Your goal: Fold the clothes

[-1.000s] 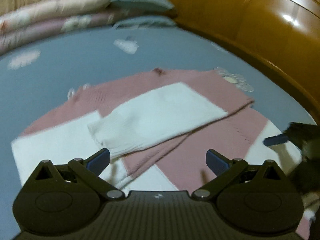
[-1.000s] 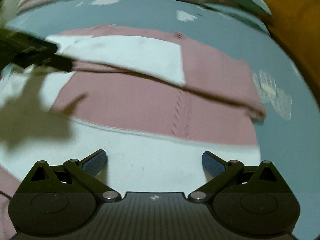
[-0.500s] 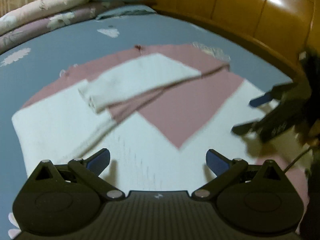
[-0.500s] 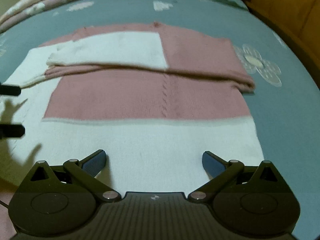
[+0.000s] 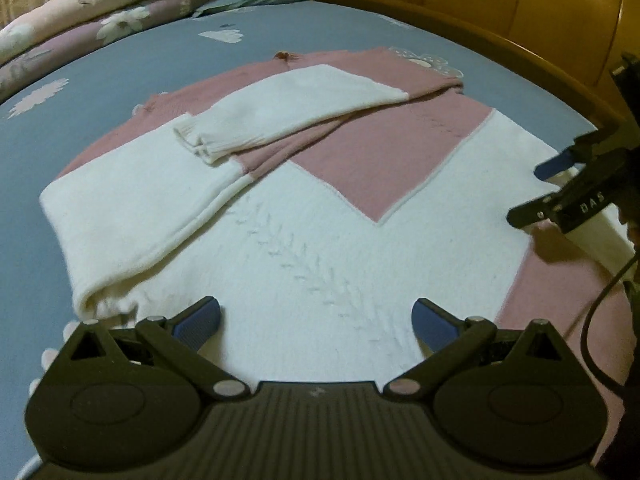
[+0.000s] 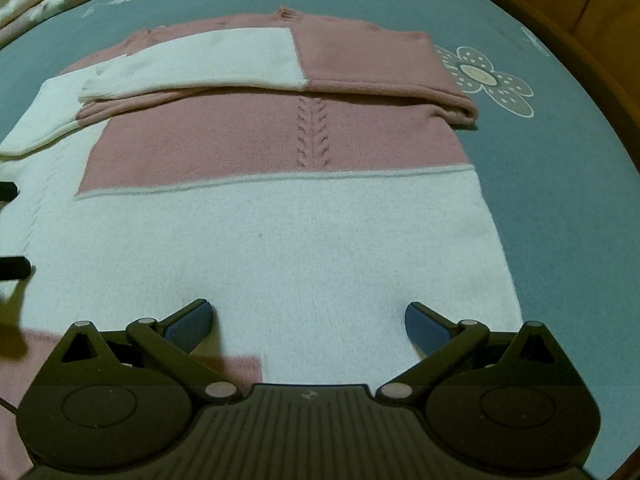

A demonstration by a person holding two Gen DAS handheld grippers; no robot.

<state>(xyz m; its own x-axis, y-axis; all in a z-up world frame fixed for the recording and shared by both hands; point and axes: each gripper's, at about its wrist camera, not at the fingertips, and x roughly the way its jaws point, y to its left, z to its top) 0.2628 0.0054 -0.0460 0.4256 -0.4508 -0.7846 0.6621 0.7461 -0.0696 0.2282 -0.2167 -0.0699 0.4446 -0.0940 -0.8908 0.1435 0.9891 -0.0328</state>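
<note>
A pink and white knitted sweater (image 5: 304, 216) (image 6: 280, 232) lies flat on the bed, both sleeves folded across its chest. The upper white sleeve (image 5: 288, 116) (image 6: 200, 64) lies over the pink one. My left gripper (image 5: 316, 322) hovers open over the white lower panel, nothing between its fingers. My right gripper (image 6: 308, 322) is open too, above the white hem near the sweater's right side. In the left wrist view the right gripper (image 5: 560, 192) shows at the far right edge, over the sweater's corner. Dark fingertips (image 6: 12, 268) of the left gripper poke in at the left edge of the right wrist view.
The bed has a grey-blue sheet (image 6: 560, 200) with flower prints (image 6: 484, 78). Folded pink floral quilts and pillows (image 5: 100, 12) pile up at the far end. A glossy wooden bed frame (image 5: 520, 4) curves along the right side.
Both grippers have pulled back towards the sweater's hem, so more of the white lower panel is in view. They stay open and hold nothing. The sweater has not shifted.
</note>
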